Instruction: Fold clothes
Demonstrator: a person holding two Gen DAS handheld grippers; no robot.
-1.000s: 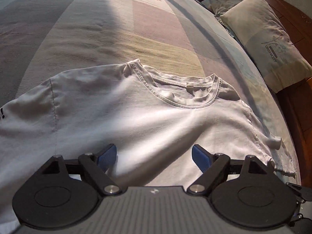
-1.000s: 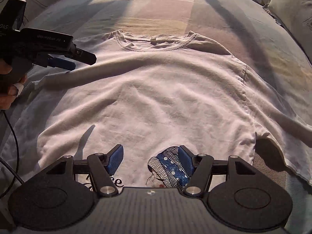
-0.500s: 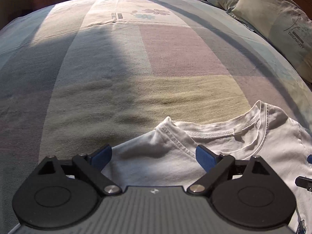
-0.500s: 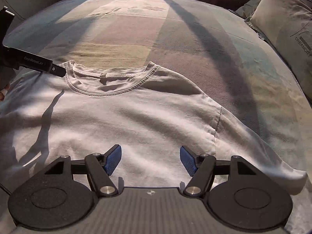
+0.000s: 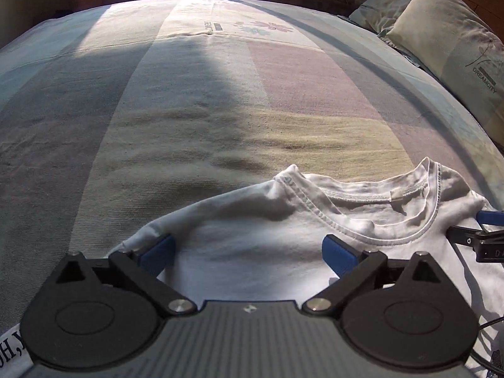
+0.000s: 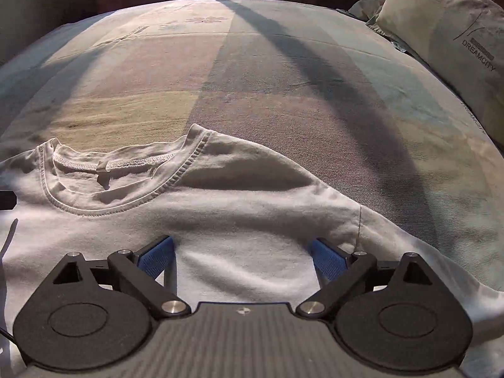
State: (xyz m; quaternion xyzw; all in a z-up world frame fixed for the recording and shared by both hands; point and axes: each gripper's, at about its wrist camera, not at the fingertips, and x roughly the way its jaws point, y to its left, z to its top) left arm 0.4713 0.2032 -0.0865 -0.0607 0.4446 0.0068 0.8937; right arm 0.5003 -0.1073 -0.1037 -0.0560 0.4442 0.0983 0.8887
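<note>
A: Both grippers slid up to shirt's shoulders since before. L view?
B: Left gripper (image 5: 249, 252) jaws opening, unclenched over white T-shirt (image 5: 271, 236); collar (image 5: 393, 211) at 2 o'clock.
A: R view?
B: Right gripper (image 6: 242, 255) opening too, shirt beneath, nothing gripped; pillow (image 6: 447, 31) at 1.

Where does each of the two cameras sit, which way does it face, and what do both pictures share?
Left wrist view: sits on the left gripper, faces down over the white T-shirt's shoulder; its opening jaws show, cloth between them, plus the right gripper's tip.
Right wrist view: sits on the right gripper, faces the other shoulder; opening jaws, cloth between.
Shared: T-shirt collar, striped bedspread, pillow.
</note>
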